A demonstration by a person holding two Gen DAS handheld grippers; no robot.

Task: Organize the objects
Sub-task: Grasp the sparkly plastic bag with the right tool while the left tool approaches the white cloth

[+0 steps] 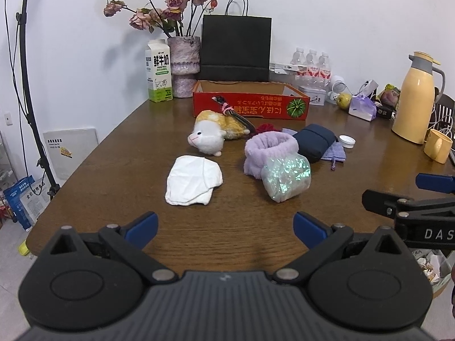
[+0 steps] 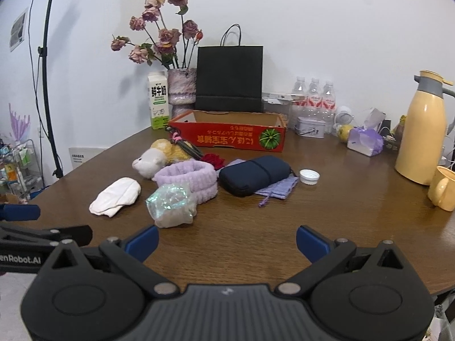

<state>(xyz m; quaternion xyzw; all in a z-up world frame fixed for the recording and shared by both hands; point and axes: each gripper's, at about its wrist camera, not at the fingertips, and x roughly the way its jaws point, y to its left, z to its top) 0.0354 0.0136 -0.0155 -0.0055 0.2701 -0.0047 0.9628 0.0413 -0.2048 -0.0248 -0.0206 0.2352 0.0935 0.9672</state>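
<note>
1. The left gripper (image 1: 226, 228) sits at the bottom of its own frame with jaws spread wide and nothing between them, over bare wood at the near edge of the table (image 1: 113, 170). The right gripper (image 2: 227, 241) is spread just as wide and also empty; both seem poised for a first pick.
2. The loose things cluster mid-frame, just short of the red cardboard box (image 1: 250, 102), which stands open-topped in the upper centre, probably the place meant for collecting them.
3. A white folded cloth (image 1: 193, 180) lies apart, left of centre, nearest the left gripper, so it looks the easiest first grasp.
4. A glittery clear bag (image 1: 285, 177) leans against a lilac fluffy band (image 1: 268, 149); lifting one may drag the other.
5. A plush toy (image 1: 210, 135) lies just before the box, touching nothing but a dark strap.
6. A navy pouch (image 2: 254, 174) rests on a lilac drawstring bag (image 2: 280, 187), right of centre, with a white cap (image 2: 309, 176) beside it.
</note>
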